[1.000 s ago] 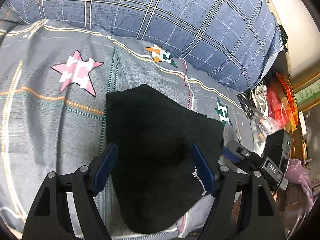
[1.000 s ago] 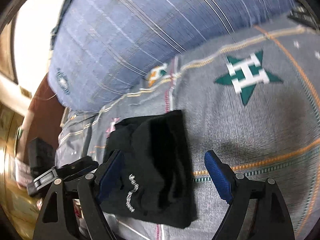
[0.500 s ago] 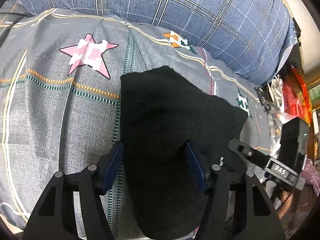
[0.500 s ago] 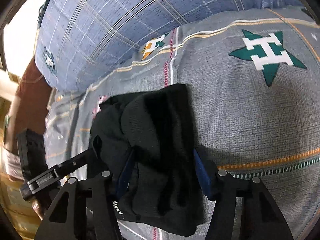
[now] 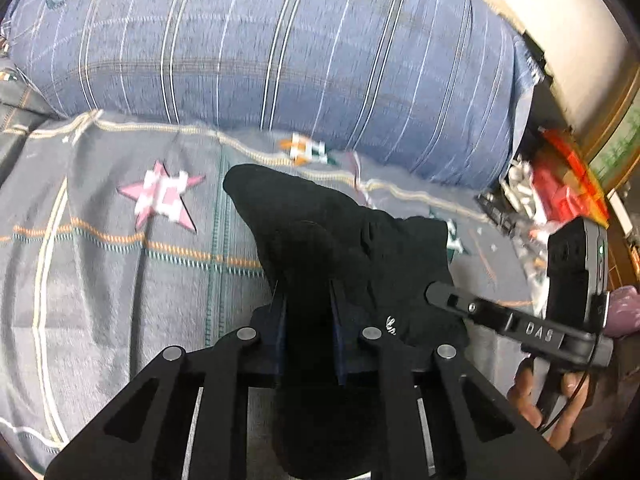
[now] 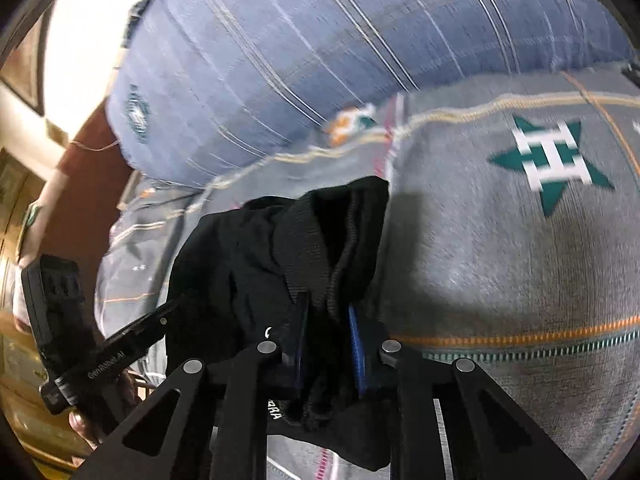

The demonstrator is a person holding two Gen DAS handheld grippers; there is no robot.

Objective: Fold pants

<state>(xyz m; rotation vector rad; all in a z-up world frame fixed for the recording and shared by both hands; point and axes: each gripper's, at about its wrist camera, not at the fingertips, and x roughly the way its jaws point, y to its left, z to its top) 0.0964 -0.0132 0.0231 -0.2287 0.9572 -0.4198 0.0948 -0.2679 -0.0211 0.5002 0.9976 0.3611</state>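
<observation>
My left tongs point(image 5: 308, 312) had just been closing and now pinched a thick bunch of the black pants point(image 5: 344, 240), the cloth squeezed between the blue pads. My right tongs point(image 6: 328, 332) had also just been closing, and they clamped the same garment along a ribbed, gathered band that looked like the waist. The pants were a dark, soft bundle, already doubled over, with small white lettering near one edge. From the left view they rose in a peak toward the far side, pulled up off the grey bedspread point(image 5: 100, 280) where I gripped them; their far part lay close to the bedspread, near a pink star point(image 5: 162, 196) on one side and a green star point(image 6: 550, 162) on the other. A large blue plaid pillow point(image 5: 280, 48) lay beyond them. The folds were loose and rumpled, not flat.
</observation>
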